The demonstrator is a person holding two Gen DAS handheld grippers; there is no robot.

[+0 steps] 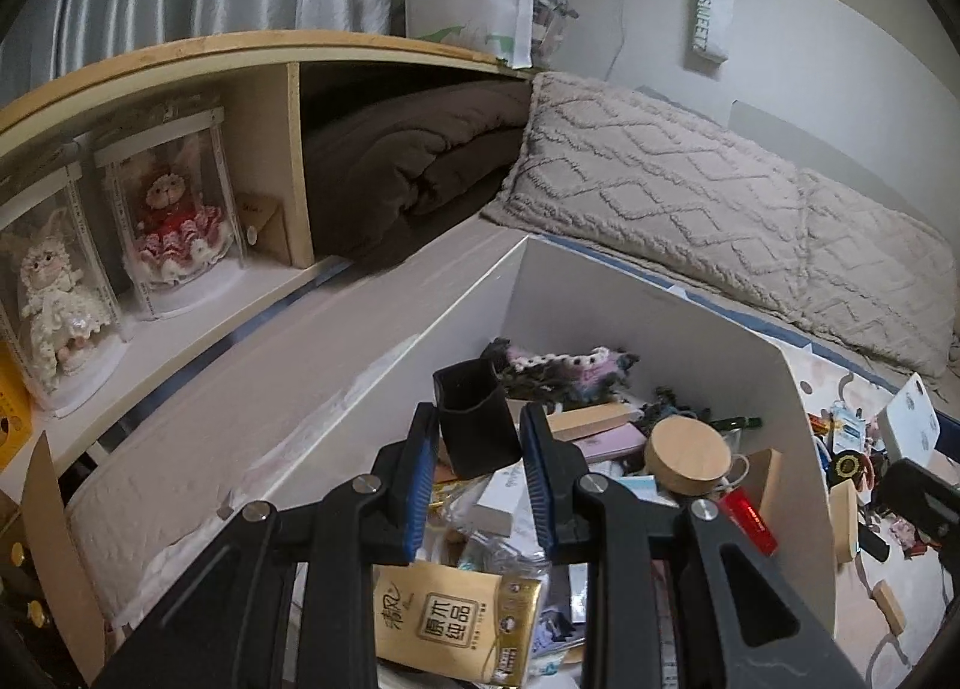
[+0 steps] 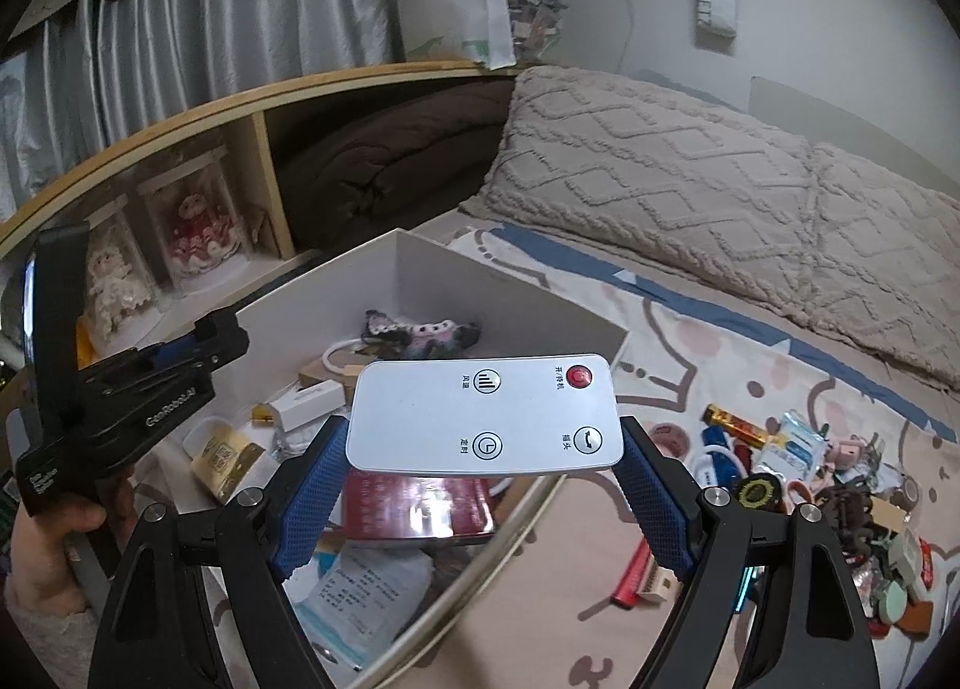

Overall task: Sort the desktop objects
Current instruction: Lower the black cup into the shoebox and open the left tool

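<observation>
My left gripper (image 1: 478,452) hangs open over the white box (image 1: 804,449). A black pen holder (image 1: 474,419) stands in the box between and just beyond its fingertips; whether they touch it I cannot tell. The box also holds a round wooden lid (image 1: 687,455), a gold tissue pack (image 1: 456,623) and a knitted piece (image 1: 564,365). My right gripper (image 2: 485,449) is shut on a white remote control (image 2: 486,419) with a red button, held above the box's near right wall (image 2: 510,305). The left gripper also shows in the right wrist view (image 2: 204,347).
Loose small items lie on the patterned bed sheet right of the box (image 2: 840,479). A grey textured pillow (image 2: 690,173) lies behind. A wooden shelf (image 1: 180,53) at the left holds cased dolls (image 1: 180,209) and a brown blanket (image 1: 408,167).
</observation>
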